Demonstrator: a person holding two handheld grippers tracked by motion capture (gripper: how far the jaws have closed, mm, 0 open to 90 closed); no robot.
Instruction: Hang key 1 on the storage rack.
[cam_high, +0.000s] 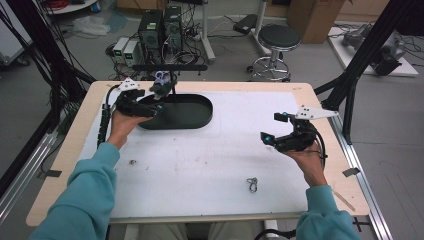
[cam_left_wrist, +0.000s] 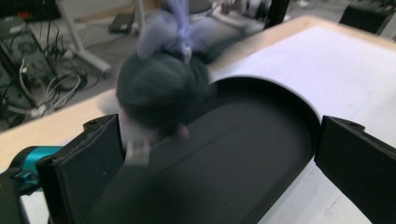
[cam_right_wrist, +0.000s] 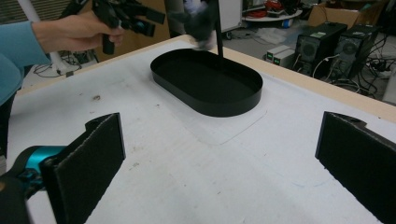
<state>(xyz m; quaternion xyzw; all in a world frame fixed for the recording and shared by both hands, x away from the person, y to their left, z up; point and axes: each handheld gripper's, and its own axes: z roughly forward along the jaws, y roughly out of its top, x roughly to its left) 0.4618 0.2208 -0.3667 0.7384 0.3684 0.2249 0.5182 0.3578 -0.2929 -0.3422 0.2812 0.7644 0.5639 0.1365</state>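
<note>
A dark, round, soft-looking thing with a lavender bow (cam_high: 161, 86) sits above the far left end of a black oval tray (cam_high: 202, 120), close to a thin black post (cam_high: 173, 82). In the left gripper view it is blurred (cam_left_wrist: 161, 88), just beyond the left jaw, and the pads do not press on it. My left gripper (cam_high: 150, 104) is open over the tray's left end (cam_left_wrist: 280, 112). My right gripper (cam_high: 272, 127) is open above the white mat, right of the tray, with nothing between its jaws (cam_right_wrist: 219, 163). The tray (cam_right_wrist: 210, 109) lies ahead of it.
The post carries a horizontal black bar (cam_high: 170, 67). A small metal clip (cam_high: 252, 185) lies on the white mat (cam_high: 200, 165) near the front, and a small speck (cam_high: 133, 162) at the left. Computers, cables and a stool (cam_high: 277, 40) stand on the floor beyond the table.
</note>
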